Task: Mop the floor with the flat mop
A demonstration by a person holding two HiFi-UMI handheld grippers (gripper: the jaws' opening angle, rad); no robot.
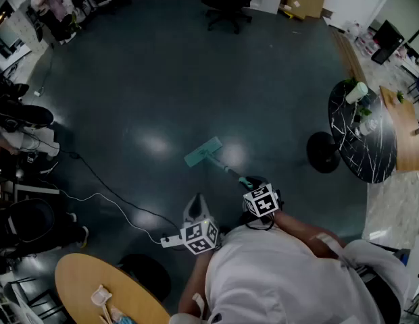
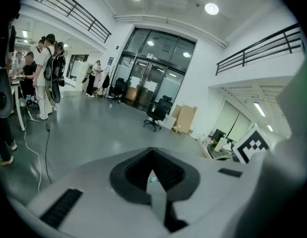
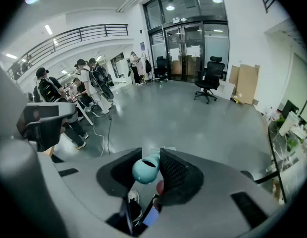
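Observation:
The flat mop lies with its teal head (image 1: pixel 203 152) flat on the dark floor, and its handle (image 1: pixel 226 169) slants back toward me. My right gripper (image 1: pixel 252 183) is shut on the handle's upper end. In the right gripper view the teal end cap (image 3: pixel 145 169) sits between the dark pads (image 3: pixel 176 175), with the pale mop head (image 3: pixel 157 150) just past them. My left gripper (image 1: pixel 194 206) hangs left of the handle, apart from it. Its jaws (image 2: pixel 152 155) are shut with nothing between them.
A round black marble table (image 1: pixel 361 137) and a black stool (image 1: pixel 323 152) stand at the right, beside a wooden table (image 1: pixel 405 133). An office chair (image 1: pixel 230 5) is far ahead. Cables (image 1: pixel 108 198) trail across the floor on the left. A round wooden table (image 1: pixel 94 289) is near my left side. People (image 3: pixel 89 90) stand at the left.

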